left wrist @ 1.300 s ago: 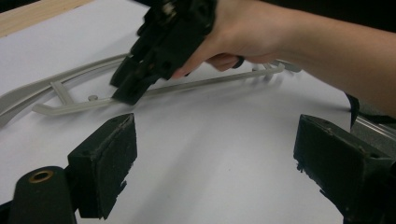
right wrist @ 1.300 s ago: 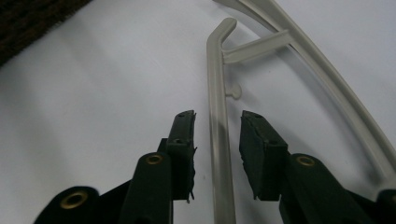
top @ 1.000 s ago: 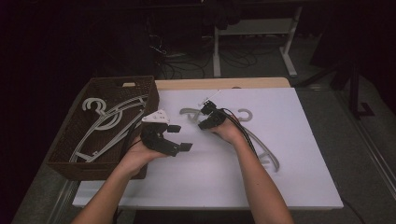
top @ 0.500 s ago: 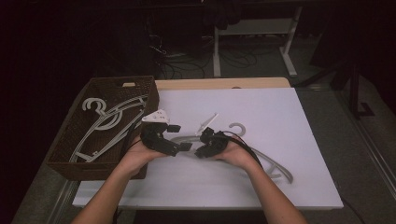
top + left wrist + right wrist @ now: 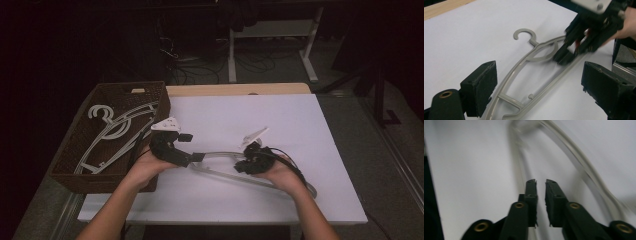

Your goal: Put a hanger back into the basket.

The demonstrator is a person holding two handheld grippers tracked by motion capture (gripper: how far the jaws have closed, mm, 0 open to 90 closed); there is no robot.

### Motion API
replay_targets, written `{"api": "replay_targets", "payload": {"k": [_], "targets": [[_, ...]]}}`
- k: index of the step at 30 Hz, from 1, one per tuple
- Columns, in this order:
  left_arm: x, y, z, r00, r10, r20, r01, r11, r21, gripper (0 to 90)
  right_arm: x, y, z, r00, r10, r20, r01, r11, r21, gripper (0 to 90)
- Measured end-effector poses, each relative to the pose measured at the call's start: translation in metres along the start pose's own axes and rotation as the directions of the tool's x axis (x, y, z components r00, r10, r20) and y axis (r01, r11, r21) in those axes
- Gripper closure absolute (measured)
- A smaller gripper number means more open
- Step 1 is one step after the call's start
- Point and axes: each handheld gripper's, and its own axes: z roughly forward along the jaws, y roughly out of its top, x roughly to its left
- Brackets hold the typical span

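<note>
A grey plastic hanger [image 5: 227,176] lies flat on the white table cover [image 5: 300,125]. In the left gripper view the hanger [image 5: 533,42] has its hook pointing away. My left gripper [image 5: 191,147] is open wide, and the hanger's shoulder end rests on the table between its jaws [image 5: 540,72], untouched. My right gripper [image 5: 245,162] is over the hanger's middle, its tips [image 5: 564,56] down on the bars. Its jaws have just been closing. They stand almost together [image 5: 540,181] with nothing seen between them, and the blurred hanger [image 5: 579,162] runs ahead.
A brown wicker basket [image 5: 165,100] at the table's left holds several white hangers [image 5: 115,130]. A wooden strip [image 5: 240,89] edges the far side of the table. Table legs and cables stand in the dark behind. White cover is bare at the right.
My right hand has come toward the person and leftward, and the hanger has swung with it, so its end now lies by my left gripper. The left hand stayed put.
</note>
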Motion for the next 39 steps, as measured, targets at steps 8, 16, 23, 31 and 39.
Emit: {"api": "replay_targets", "payload": {"k": [8, 16, 23, 31, 39], "targets": [[-0.001, 0.000, 0.003, 1.0000, 0.003, 0.001, -0.003, 0.9999, 0.015, 13.9, -0.030, -0.064, -0.042, 0.9748, 0.142, 0.172, -0.150, 0.988, 0.035, 89.3], [-0.001, 0.000, 0.004, 1.0000, 0.003, -0.002, -0.003, 0.9998, 0.021, 13.9, -0.047, -0.089, -0.051, 0.9462, 0.206, 0.250, -0.233, 0.969, 0.083, 89.4], [-0.001, 0.000, 0.005, 1.0000, 0.006, 0.000, -0.006, 0.9997, 0.025, 13.9, -0.070, -0.069, -0.041, 0.9334, 0.173, 0.315, -0.214, 0.972, 0.101, 89.5], [-0.001, 0.000, 0.004, 1.0000, 0.001, 0.002, -0.001, 0.9998, 0.022, 13.9, -0.113, -0.046, -0.031, 0.9113, 0.229, 0.342, -0.263, 0.963, 0.057, 89.5], [-0.001, 0.000, 0.004, 1.0000, -0.001, 0.001, 0.001, 0.9998, 0.021, 13.9, -0.094, -0.055, -0.056, 0.9057, 0.283, 0.315, -0.290, 0.957, -0.026, 89.4]]}}
